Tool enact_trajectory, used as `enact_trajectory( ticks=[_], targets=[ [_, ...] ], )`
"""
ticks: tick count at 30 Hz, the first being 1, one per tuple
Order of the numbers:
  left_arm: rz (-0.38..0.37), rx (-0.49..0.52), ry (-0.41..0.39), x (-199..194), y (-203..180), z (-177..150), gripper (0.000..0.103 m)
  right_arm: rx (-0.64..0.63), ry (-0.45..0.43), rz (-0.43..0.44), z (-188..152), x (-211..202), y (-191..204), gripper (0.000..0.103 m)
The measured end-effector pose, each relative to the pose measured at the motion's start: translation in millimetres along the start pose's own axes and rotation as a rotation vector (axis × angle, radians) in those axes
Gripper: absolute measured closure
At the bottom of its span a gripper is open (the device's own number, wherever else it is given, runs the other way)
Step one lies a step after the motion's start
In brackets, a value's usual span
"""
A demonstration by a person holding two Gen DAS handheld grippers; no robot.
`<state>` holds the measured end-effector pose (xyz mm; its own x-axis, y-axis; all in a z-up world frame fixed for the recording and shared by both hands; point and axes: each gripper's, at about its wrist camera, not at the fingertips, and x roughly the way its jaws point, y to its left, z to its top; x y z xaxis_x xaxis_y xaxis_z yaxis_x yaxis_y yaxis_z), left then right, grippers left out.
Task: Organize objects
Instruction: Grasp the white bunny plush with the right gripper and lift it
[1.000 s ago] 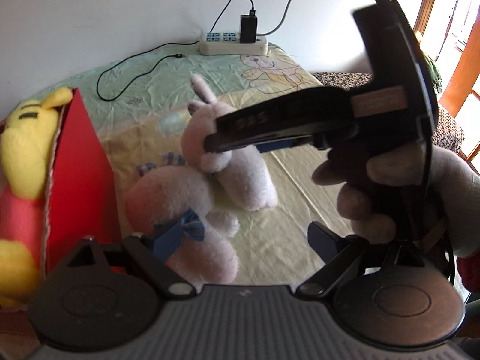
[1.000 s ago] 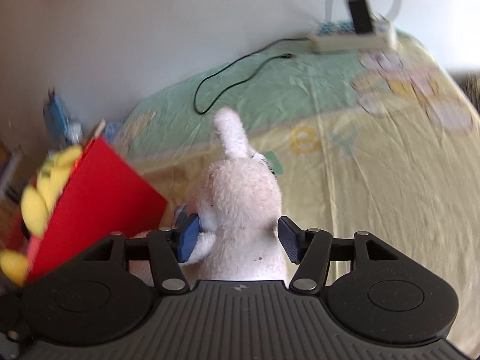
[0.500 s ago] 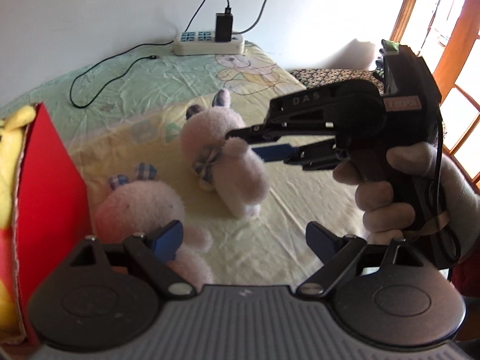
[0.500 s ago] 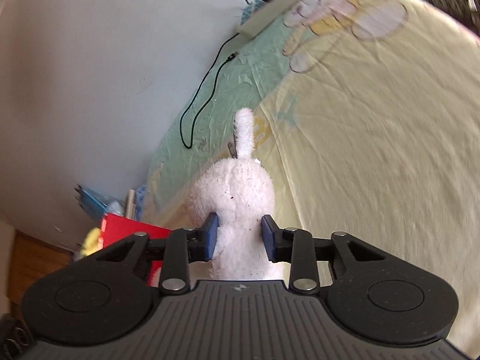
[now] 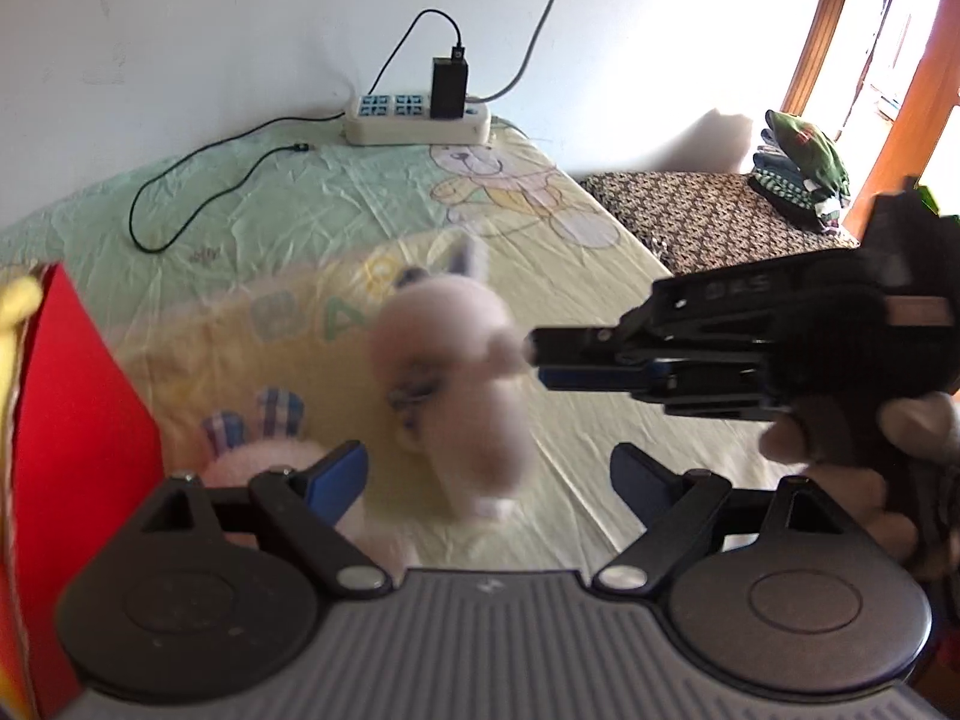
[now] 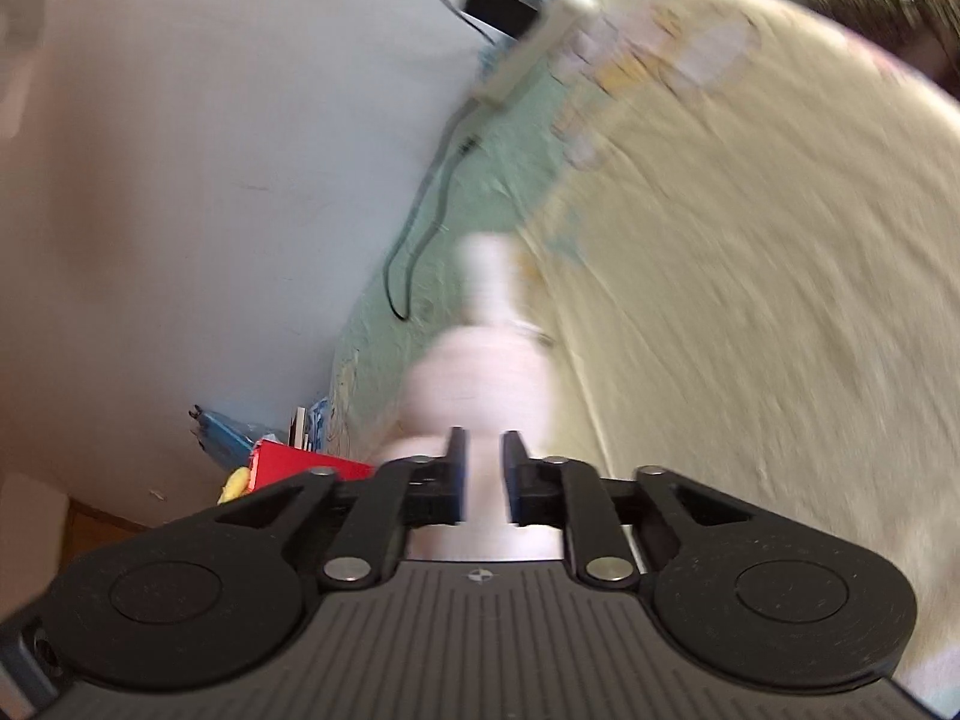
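You see cartoon-print bedsheet (image 5: pixel 312 228) filling frame centre. White power strip (image 5: pixel 417 123) sits top centre against wall (image 5: pixel 210 30), black charger (image 5: pixel 449 87) plugged in. Black cable (image 5: pixel 198 180) loops upper left. Patterned cloth (image 5: pixel 690 216) and folded clothes (image 5: pixel 801 174) lie upper right.

"DAS" on right tool (image 5: pixel 543 354) housing, blurred

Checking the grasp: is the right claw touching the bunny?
Touching. The right wrist view shows the right claw shut on the bunny, plush squeezed between both fingers.
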<state>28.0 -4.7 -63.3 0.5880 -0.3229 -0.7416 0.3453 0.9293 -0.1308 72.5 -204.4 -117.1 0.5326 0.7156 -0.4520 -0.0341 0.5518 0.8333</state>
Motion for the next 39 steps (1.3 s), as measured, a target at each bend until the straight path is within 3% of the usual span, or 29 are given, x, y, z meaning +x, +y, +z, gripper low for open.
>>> enact_trajectory(
  ticks=[4, 6, 15, 26, 39],
  targets=[
    [-0.02, 0.003, 0.01, 13.7, -1.5, 6.9, 0.016, -0.132, -0.012, -0.091, 9.2, 5.3, 14.7, 0.058],
    [-0.033, 0.001, 0.021, 20.6, -3.1, 8.7, 0.018, -0.175, -0.017, -0.161, 10.4, 10.5, 13.1, 0.058],
    [-0.086, -0.094, 0.11, 56.5, 8.7, 14.8, 0.034, -0.078, 0.025, -0.093, 11.4, 16.7, -9.7, 0.054],
    [-0.085, -0.107, 0.152, 73.5, 11.2, 22.6, 0.038, -0.078, 0.063, -0.039, 10.2, 23.3, -9.8, 0.063],
    [-0.151, -0.085, 0.152, 31.2, -10.3, 4.3, 0.038, -0.057, 0.095, -0.011, -7.6, -14.9, -3.0, 0.065]
  ],
)
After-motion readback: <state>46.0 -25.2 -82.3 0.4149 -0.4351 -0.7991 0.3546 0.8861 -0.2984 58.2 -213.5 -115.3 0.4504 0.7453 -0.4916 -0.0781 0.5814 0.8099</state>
